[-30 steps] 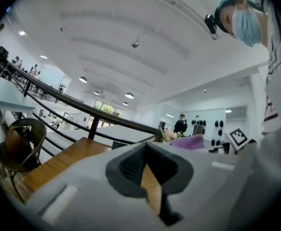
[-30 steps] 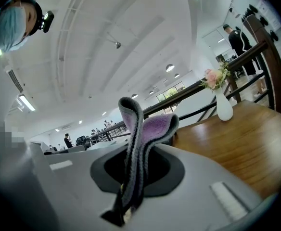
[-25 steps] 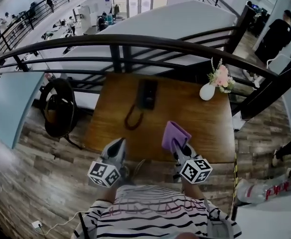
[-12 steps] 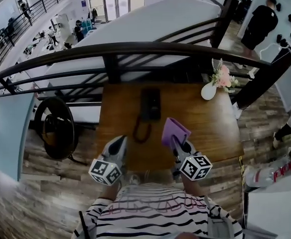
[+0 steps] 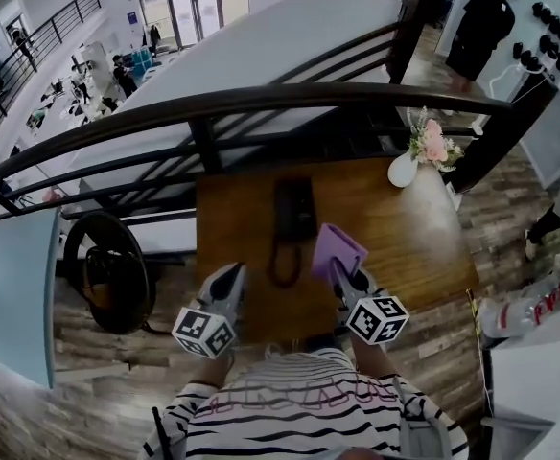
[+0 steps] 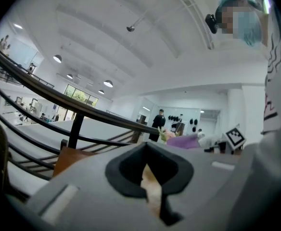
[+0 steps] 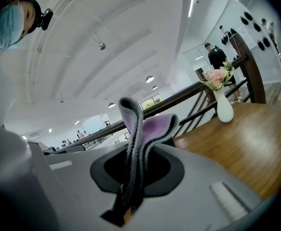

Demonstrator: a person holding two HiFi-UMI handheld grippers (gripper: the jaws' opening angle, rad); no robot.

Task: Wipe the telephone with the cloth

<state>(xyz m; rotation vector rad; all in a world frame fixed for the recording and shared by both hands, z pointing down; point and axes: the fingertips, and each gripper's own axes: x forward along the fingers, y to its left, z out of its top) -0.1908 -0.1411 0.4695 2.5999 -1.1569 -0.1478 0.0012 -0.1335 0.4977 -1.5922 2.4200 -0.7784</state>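
Holding the cloth point(image 5: 336, 247) clamped in the right tongs point(image 5: 338, 274), above the near desk point(image 5: 405, 238) edge; left tongs point(image 5: 228, 278) closed, empty. Telephone point(image 5: 293, 207) lies mid-desk, just beyond. Cloth looks soft, floppy, light; the present pinch on a folded edge should serve for wiping.

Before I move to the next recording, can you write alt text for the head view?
The right gripper holds a purple cloth over a wooden table, beside a black telephone. The left gripper hovers empty at the near edge; a white vase of pink flowers stands at the table's far right corner, by a railing.
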